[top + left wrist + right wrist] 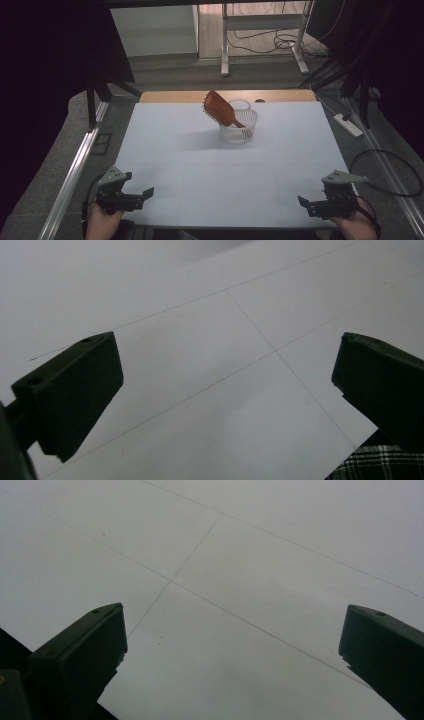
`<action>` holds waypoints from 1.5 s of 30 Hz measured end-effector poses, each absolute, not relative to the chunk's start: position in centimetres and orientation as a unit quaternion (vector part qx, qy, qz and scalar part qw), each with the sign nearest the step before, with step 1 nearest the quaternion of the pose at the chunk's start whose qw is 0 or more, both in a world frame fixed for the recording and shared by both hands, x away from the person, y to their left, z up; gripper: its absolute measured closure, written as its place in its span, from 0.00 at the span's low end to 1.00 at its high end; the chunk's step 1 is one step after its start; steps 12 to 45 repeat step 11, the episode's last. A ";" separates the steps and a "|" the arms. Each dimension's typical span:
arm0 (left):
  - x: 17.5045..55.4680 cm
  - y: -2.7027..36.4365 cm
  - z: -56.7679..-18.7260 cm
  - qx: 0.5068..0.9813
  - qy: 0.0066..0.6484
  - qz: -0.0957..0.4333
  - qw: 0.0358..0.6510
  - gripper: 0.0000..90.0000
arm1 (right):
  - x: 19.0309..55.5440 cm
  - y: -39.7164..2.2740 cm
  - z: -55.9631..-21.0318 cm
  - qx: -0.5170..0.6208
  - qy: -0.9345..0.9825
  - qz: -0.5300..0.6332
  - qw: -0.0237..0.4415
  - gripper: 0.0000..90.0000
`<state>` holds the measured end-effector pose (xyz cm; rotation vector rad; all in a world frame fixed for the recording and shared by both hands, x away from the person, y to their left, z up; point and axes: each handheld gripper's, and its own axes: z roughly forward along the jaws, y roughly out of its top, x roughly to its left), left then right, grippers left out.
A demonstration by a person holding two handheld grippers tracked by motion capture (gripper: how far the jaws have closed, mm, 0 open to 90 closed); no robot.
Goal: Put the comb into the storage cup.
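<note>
A brown hairbrush (220,111) leans handle-down in a small white basket (248,131) at the tabletop's (210,170) far middle; left gripper (141,193) and right gripper (306,204) rest at the near edge — jaws apart, empty; placing looks done.

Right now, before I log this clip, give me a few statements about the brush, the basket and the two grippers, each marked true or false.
1. The brown hairbrush lies flat on the table. False: it stands tilted in the white basket, with its head sticking out over the rim.
2. The left gripper is open. True: its fingers stand wide apart over bare white table.
3. The right gripper is shut on the basket. False: it is open and empty at the near right of the table, far from the basket.
4. The basket sits toward the far middle of the table. True.
5. Both grippers rest near the table's near edge. True.
</note>
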<state>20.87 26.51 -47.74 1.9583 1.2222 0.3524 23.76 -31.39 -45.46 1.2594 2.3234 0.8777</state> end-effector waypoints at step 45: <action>20.6 26.3 -47.7 0.776 0.482 0.131 0.385 0.01 | 23.8 -31.4 -45.5 0.444 0.822 0.310 0.178 0.00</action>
